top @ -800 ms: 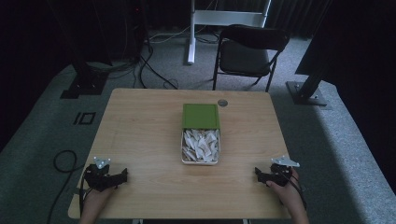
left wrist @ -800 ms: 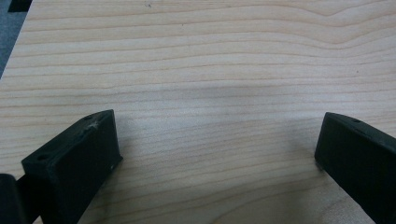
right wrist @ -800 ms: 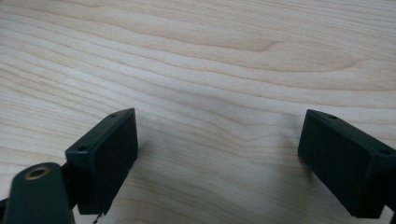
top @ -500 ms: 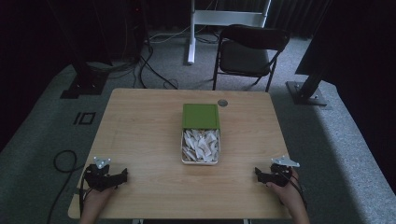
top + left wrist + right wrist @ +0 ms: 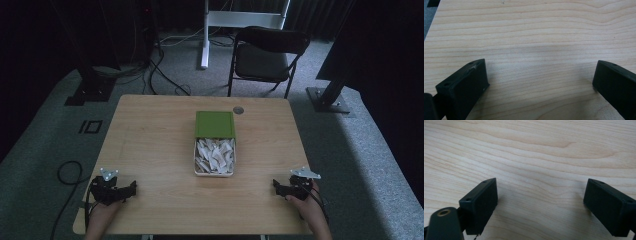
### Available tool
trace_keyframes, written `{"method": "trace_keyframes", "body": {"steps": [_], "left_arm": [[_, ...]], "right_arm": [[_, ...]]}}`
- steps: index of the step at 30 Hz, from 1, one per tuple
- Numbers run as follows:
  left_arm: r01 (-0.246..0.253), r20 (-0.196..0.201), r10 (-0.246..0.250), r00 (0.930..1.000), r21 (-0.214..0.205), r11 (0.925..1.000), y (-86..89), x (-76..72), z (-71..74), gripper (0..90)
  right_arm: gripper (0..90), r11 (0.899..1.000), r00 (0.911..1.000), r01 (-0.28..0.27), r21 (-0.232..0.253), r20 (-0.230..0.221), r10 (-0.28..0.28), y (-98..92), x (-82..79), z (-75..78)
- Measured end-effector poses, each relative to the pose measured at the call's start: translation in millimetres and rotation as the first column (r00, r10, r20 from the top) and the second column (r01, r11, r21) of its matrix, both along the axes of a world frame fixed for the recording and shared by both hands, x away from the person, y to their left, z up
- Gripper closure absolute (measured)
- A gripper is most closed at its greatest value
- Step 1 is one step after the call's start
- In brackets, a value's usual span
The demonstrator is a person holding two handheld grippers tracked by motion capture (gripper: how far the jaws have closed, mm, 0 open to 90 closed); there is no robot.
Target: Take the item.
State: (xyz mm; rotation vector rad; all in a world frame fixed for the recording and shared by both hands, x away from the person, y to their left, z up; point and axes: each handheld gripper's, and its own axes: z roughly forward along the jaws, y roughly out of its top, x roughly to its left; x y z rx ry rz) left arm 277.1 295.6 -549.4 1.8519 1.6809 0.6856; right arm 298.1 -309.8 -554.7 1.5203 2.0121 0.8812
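Right now both the left gripper (image 5: 131,189) and the right gripper (image 5: 276,186) rest wide apart and empty on the counter (image 5: 150,145), so work has not begun, and next they likely must reach to the box (image 5: 214,159).

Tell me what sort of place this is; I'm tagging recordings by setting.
Probably a lab or studio set up for recording, not a home. A lone wooden table stands on grey carpet, with dark stand bases and loose cables around it and a black folding chair behind.
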Motion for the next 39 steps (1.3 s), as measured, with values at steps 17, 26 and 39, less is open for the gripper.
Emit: {"method": "trace_keyframes", "body": {"steps": [17, 26, 39], "left_arm": [[0.000, 0.000, 0.000, 1.0000, 0.000, 1.0000, 0.0, 0.0, 0.0, 0.7], [0.000, 0.000, 0.000, 1.0000, 0.000, 1.0000, 0.0, 0.0, 0.0, 0.7], [0.000, 0.000, 0.000, 1.0000, 0.000, 1.0000, 0.0, 0.0, 0.0, 0.7]], "right_arm": [[12.0, 0.999, 0.9993, 0.038, 0.000, 0.001, -0.038, 3.4, 0.1, 0.1], [13.6, 0.999, 0.9993, 0.036, 0.024, 0.001, -0.036, 7.8, 0.3, 1.8], [13.4, 0.999, 0.9989, 0.009, 0.049, 0.045, -0.011, 20.3, 1.2, 22.2]]}}
